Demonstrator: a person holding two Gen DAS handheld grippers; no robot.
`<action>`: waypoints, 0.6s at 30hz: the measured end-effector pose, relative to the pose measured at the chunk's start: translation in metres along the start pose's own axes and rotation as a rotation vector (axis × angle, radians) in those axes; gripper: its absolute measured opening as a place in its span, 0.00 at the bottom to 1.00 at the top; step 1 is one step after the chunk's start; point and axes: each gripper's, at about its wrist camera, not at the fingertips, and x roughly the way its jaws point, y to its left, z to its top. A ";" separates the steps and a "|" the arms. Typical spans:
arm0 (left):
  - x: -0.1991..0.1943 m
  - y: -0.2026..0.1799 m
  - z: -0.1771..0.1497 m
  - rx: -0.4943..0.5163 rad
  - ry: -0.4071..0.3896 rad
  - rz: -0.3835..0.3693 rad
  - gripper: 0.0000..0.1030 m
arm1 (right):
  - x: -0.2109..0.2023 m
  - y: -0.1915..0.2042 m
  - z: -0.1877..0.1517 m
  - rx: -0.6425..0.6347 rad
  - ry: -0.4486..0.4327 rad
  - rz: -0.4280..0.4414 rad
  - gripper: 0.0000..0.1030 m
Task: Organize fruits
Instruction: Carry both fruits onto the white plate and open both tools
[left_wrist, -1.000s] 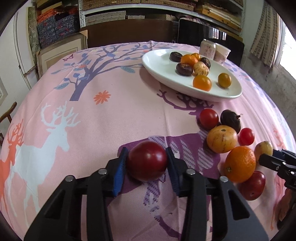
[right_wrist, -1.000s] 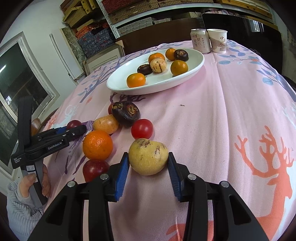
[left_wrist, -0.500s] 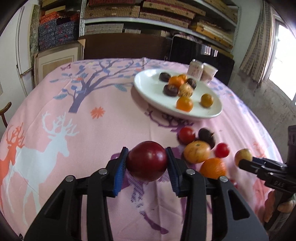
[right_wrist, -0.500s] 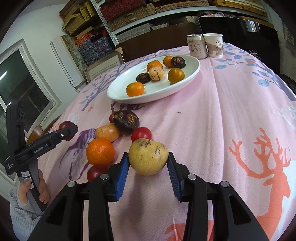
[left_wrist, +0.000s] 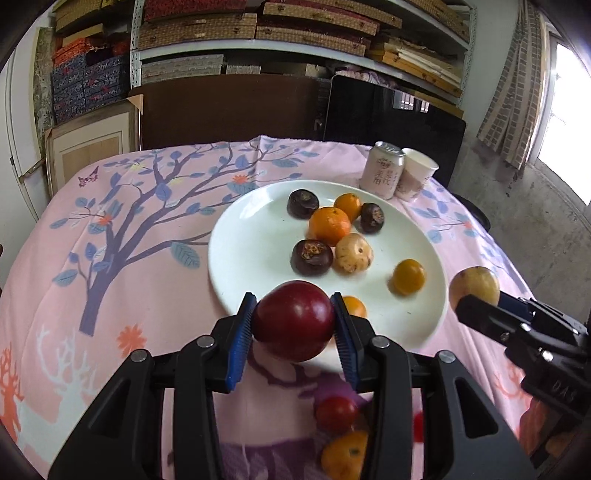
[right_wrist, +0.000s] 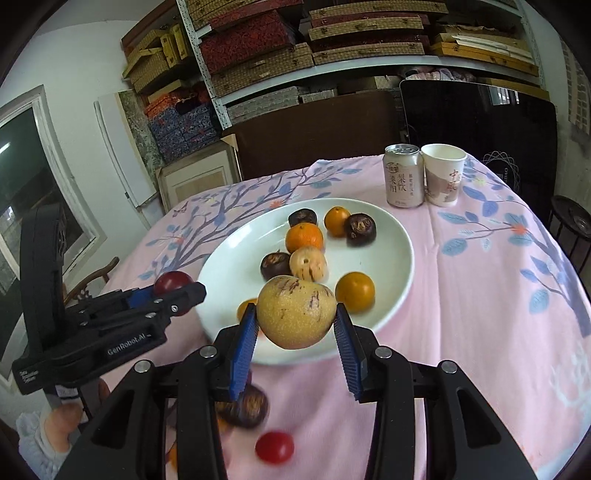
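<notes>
My left gripper (left_wrist: 293, 326) is shut on a dark red plum (left_wrist: 293, 325) and holds it in the air over the near rim of the white plate (left_wrist: 251, 236). My right gripper (right_wrist: 295, 325) is shut on a speckled yellow fruit (right_wrist: 295, 312) above the plate's (right_wrist: 399, 251) near edge. The plate holds several fruits: oranges (left_wrist: 329, 225), dark chestnut-like ones (left_wrist: 311, 256) and a pale speckled one (left_wrist: 352, 254). Each gripper shows in the other's view: the right one (left_wrist: 476, 295), the left one (right_wrist: 177, 288).
Loose fruits lie on the pink tablecloth below the grippers: a red tomato (left_wrist: 335, 413), an orange (left_wrist: 343, 456), a dark fruit (right_wrist: 245, 406), a small tomato (right_wrist: 275, 446). A drink can (right_wrist: 403, 179) and paper cup (right_wrist: 443, 173) stand behind the plate.
Both grippers have risen from the cloth and moved forward to the plate, each still carrying its fruit. The loose fruits are now below and behind them.
</notes>
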 end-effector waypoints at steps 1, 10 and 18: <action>0.008 0.001 0.001 -0.001 0.007 0.002 0.39 | 0.008 -0.001 -0.002 0.000 -0.002 -0.006 0.42; 0.015 -0.001 -0.006 0.025 -0.051 0.047 0.87 | -0.012 0.003 -0.006 -0.041 -0.113 -0.024 0.71; -0.011 -0.018 -0.028 0.109 -0.091 0.152 0.93 | -0.010 -0.001 -0.019 -0.037 -0.089 -0.084 0.72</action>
